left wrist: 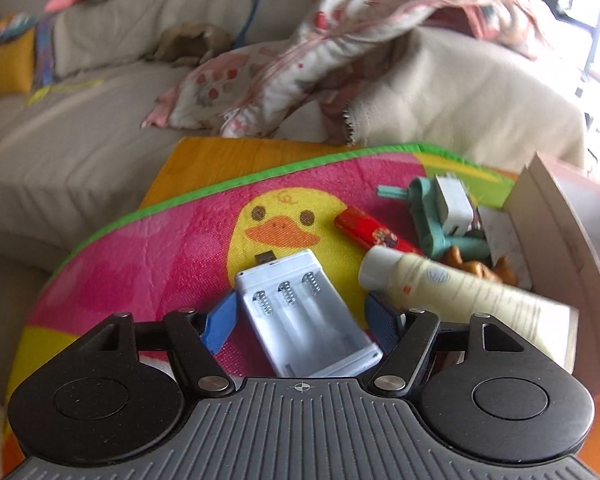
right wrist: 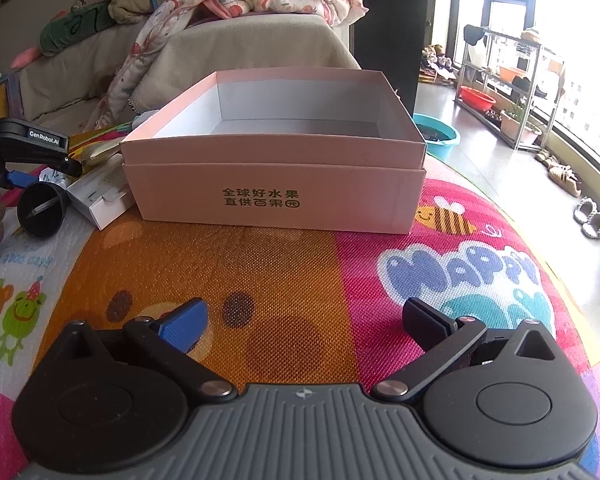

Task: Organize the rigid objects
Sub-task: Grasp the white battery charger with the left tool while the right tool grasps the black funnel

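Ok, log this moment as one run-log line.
left gripper: open, straddling white battery charger | right gripper: open, empty, above play mat | pink box: empty as far as visible

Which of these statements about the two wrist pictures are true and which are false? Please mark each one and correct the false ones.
1. A white battery holder lies between the fingers of the left hand-held gripper. True.
2. The battery holder has batteries in it. False: its slots are empty, and only the springs show.
3. The pink box in front of the right hand-held gripper is open at the top. True.
4. The right hand-held gripper holds a red lighter. False: its jaws stand open with nothing between them; the red lighter lies on the play mat.
5. A cream tube lies beside the battery holder. True.
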### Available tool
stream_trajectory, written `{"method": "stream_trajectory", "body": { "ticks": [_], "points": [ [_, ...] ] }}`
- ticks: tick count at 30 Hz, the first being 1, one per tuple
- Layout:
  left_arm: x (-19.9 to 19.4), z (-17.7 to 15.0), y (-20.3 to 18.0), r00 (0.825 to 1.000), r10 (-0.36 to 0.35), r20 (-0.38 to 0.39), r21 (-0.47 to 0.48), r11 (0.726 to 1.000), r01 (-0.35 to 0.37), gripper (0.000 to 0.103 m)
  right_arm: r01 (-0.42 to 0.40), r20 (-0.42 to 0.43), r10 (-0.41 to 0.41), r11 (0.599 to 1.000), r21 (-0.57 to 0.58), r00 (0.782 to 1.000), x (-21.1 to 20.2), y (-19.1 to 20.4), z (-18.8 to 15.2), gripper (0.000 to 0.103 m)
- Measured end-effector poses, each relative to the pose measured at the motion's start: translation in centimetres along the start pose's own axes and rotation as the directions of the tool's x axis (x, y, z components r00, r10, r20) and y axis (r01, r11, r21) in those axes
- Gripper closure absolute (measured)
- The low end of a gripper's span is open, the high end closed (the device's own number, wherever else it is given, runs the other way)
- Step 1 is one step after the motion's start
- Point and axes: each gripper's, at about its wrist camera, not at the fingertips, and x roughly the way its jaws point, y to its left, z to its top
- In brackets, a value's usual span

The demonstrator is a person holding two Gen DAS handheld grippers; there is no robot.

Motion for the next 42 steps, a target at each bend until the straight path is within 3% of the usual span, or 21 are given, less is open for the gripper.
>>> {"method": "stream_trajectory", "body": {
  "ticks": [4, 9, 11, 15, 18, 22, 28, 29, 32, 36, 38, 42],
  "points": [
    [-1.4, -1.2, 0.8, 0.999, -0.037, 0.034, 0.045, 0.998, 0.035, 0.05, -0.018, -0.013, 0.018, 0.999, -0.029, 1.0, -0.1, 0.1, 0.1, 0.0],
    [-5.1, -5.2, 2.8, 0.985, -0.166, 0.054, 0.09, 0.983, 0.161, 0.05, -0.182, 0.006, 0.187, 0.964, -0.193, 0.982, -1.5, 2.1, -0.1, 0.005],
    [-6.9, -7.0, 3.4, 0.981, -0.188, 0.052, 0.123, 0.976, 0.181, 0.05, -0.22, 0.037, 0.24, 0.932, -0.287, 0.97, -2.3, 4.1, 0.0, 0.006],
    [-9.8, -9.9, 4.4, 0.979, -0.199, 0.036, 0.211, 0.959, 0.187, 0.05, -0.281, 0.052, 0.339, 0.848, -0.45, 0.939, -3.0, 8.0, 1.0, 0.019],
    [-11.0, -11.4, 5.0, 0.974, -0.228, 0.015, 0.263, 0.94, 0.216, 0.05, -0.309, 0.067, 0.405, 0.785, -0.537, 0.912, -2.9, 10.7, 2.0, 0.021],
    [-11.6, -12.2, 5.3, 0.971, -0.239, 0.027, 0.282, 0.933, 0.222, 0.05, -0.306, 0.111, 0.452, 0.744, -0.594, 0.885, -1.9, 14.1, 3.8, 0.021],
    [-11.9, -12.7, 5.4, 0.97, -0.243, 0.028, 0.306, 0.926, 0.223, 0.049, -0.432, -0.044, 0.499, 0.7, -0.569, 0.866, 1.3, 17.0, 6.4, 0.023],
    [-12.0, -12.8, 5.4, 0.97, -0.241, 0.029, 0.314, 0.923, 0.221, 0.049, -0.472, -0.088, 0.511, 0.694, -0.544, 0.855, 1.4, 16.9, 6.7, 0.023],
    [-12.1, -13.1, 5.6, 0.969, -0.245, 0.035, 0.31, 0.924, 0.223, 0.049, -0.569, -0.144, 0.593, 0.633, -0.525, 0.792, 0.2, 16.2, 6.4, 0.025],
    [-12.0, -13.1, 5.8, 0.966, -0.255, 0.045, 0.298, 0.926, 0.231, 0.049, -0.451, -0.067, 0.556, 0.591, -0.669, 0.829, -0.8, 17.1, 4.5, 0.025],
    [-11.9, -13.0, 5.7, 0.965, -0.26, 0.046, 0.294, 0.927, 0.235, 0.049, -0.45, -0.091, 0.541, 0.582, -0.677, 0.836, 0.0, 17.7, 4.4, 0.026],
    [-11.4, -12.4, 5.4, 0.966, -0.252, 0.063, 0.285, 0.932, 0.225, 0.048, -0.492, -0.159, 0.51, 0.626, -0.605, 0.845, 1.4, 17.7, 5.4, 0.055]
  ]
}}
